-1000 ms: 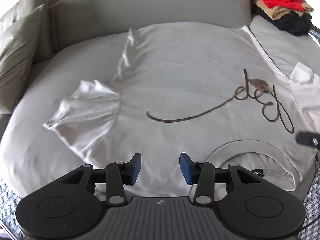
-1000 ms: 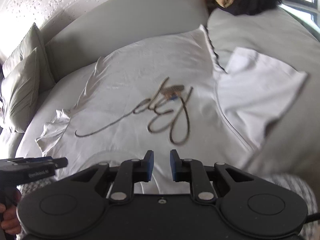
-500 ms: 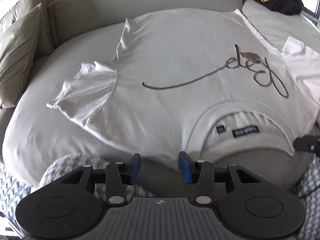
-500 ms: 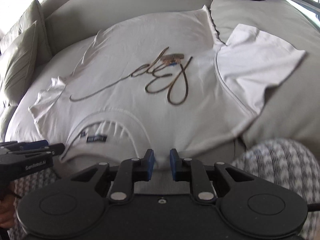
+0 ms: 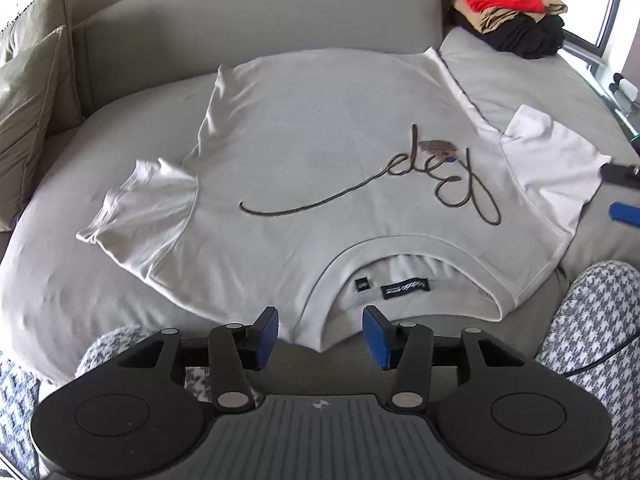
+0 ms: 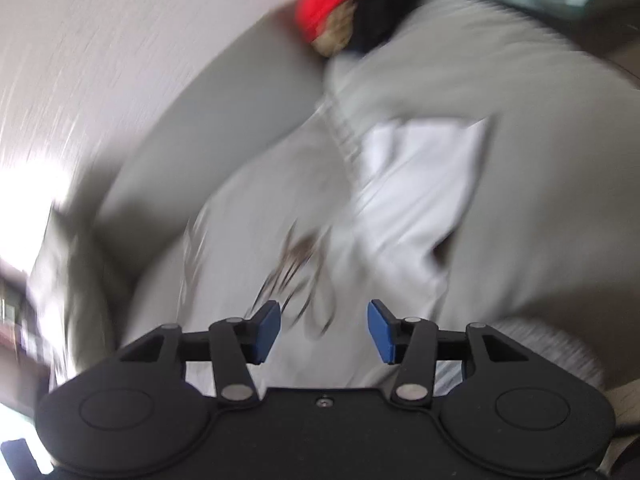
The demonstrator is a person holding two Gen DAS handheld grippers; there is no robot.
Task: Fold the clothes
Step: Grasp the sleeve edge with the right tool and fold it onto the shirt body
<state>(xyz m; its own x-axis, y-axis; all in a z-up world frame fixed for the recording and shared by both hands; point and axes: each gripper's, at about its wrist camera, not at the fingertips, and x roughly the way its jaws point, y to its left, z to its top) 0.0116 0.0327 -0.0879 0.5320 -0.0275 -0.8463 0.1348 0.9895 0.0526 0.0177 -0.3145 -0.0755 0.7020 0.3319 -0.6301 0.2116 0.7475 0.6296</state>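
Observation:
A white T-shirt [image 5: 320, 152] with a dark script print lies spread flat, front up, on a grey sofa cushion [image 5: 52, 280], its collar toward me. My left gripper [image 5: 320, 336] is open and empty, just short of the collar's near edge. My right gripper [image 6: 324, 332] is open and empty; its view is blurred by motion and shows the shirt [image 6: 408, 200] with its right sleeve. The right gripper's fingertips [image 5: 624, 212] show at the right edge of the left wrist view, beside the right sleeve.
A stack of folded clothes, red on top, then tan and black [image 5: 512, 16], sits at the back right of the sofa, also in the right wrist view [image 6: 344, 12]. Olive pillows [image 5: 28, 112] stand at the left. Houndstooth-patterned fabric [image 5: 592, 320] lies at the near edge.
The right gripper has opened wide and swung quickly, blurring its view. The left gripper has drawn back and lifted, so the whole shirt shows.

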